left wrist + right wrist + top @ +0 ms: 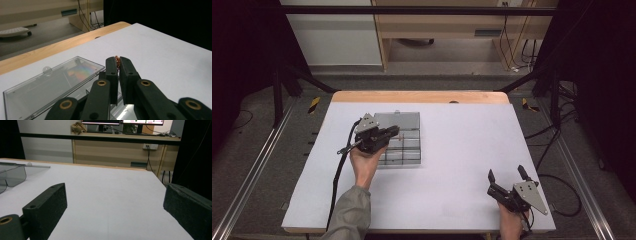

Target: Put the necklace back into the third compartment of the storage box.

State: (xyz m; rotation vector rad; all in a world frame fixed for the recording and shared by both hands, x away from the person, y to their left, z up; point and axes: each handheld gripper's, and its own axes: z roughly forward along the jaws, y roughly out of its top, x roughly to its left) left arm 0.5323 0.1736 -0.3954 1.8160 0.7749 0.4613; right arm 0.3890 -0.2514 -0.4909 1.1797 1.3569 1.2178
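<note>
A clear plastic compartment box [404,147] lies on the white table, its lid [397,120] laid open toward the far side. My left gripper [395,131] hovers over the box, shut on a small copper-coloured piece [117,61] pinched at the jaw tips. In the left gripper view the open lid [50,82] lies just beyond and left of the jaws. My right gripper [507,175] rests near the table's front right, jaws wide open with nothing between them; its pads [48,206] frame bare table.
The table [462,150] has a wooden strip along its far edge [419,96]. Metal frame rails run along both sides on the floor. A wooden desk and cables stand beyond the table. Black curtains close off left and right.
</note>
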